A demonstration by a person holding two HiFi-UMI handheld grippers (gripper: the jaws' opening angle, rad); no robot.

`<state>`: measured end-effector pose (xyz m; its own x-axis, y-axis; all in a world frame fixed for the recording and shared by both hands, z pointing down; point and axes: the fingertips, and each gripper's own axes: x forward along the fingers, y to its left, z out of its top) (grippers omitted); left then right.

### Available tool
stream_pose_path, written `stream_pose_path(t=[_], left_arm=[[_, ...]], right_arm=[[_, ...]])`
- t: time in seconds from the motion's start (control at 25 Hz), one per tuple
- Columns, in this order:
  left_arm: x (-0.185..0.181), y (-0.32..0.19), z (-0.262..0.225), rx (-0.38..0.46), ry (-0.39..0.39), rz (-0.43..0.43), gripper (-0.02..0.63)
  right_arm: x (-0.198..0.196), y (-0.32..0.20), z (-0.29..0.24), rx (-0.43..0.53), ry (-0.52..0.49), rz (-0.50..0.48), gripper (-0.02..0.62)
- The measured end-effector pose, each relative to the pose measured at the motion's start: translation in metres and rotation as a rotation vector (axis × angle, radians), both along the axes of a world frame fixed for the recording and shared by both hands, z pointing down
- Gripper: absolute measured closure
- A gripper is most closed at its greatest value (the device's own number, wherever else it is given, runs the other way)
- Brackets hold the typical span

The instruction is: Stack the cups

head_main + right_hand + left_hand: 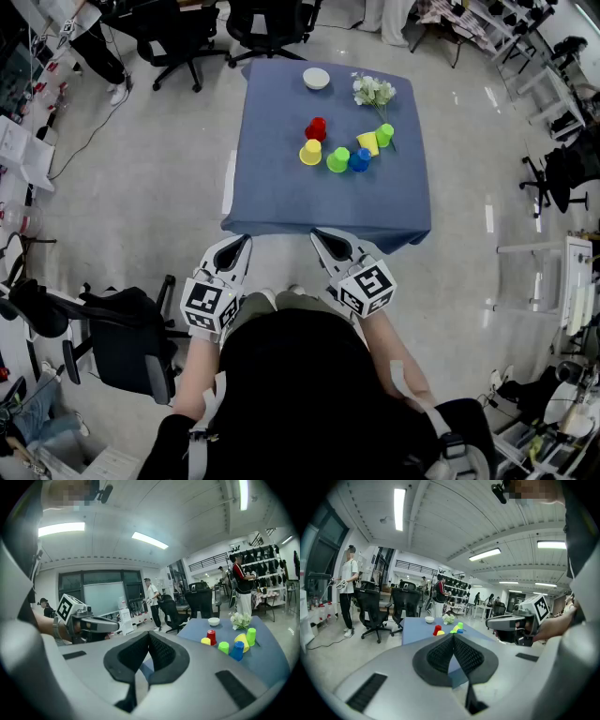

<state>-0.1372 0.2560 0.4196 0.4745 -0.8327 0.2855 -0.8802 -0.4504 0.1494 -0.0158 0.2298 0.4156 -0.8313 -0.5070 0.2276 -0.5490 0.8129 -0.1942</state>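
Evidently nothing has been stacked yet: the cups [337,159] are scattered singly on the surface [281,202] toward one o'clock, while the left gripper [242,246] and right gripper [323,239] are held shut and empty by its six o'clock edge.

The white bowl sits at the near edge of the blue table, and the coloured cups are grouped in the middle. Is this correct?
No: the white bowl sits at the far edge of the blue table, as the head view shows. The coloured cups are indeed grouped in the middle.
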Motion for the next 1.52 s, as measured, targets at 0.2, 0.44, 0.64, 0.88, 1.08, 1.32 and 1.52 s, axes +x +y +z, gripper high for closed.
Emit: stream_pose_path(t=[0.2, 0.44, 0.64, 0.88, 1.08, 1.32, 1.52], left_arm=[[0.03, -0.006, -0.001, 0.012, -0.041, 0.051, 0.595], [0.047, -0.022, 0.001, -0.003, -0.022, 0.023, 0.595], [0.045, -0.047, 0.01, -0.022, -0.034, 0.024, 0.595], [0.028, -0.092, 0.025, -0.054, -0.046, 0.06, 0.595], [-0.007, -0.148, 0.031, -0.08, -0.012, 0.112, 0.595], [-0.032, -0.209, 0.041, -0.101, -0.008, 0.22, 0.595], [-0.035, -0.24, 0.052, -0.151, 0.029, 0.306, 0.595]], right_arm=[[0.024, -0.014, 0.01, 0.005, 0.013, -0.006, 0.58], [0.038, -0.02, 0.014, -0.009, -0.026, -0.028, 0.578], [0.044, -0.044, 0.024, -0.058, -0.063, 0.016, 0.578], [0.035, -0.086, 0.037, -0.115, -0.041, 0.076, 0.578], [0.01, -0.132, 0.042, -0.131, 0.007, 0.15, 0.577], [-0.013, -0.184, 0.046, -0.132, 0.07, 0.248, 0.577], [-0.021, -0.208, 0.058, -0.148, 0.122, 0.332, 0.577]])
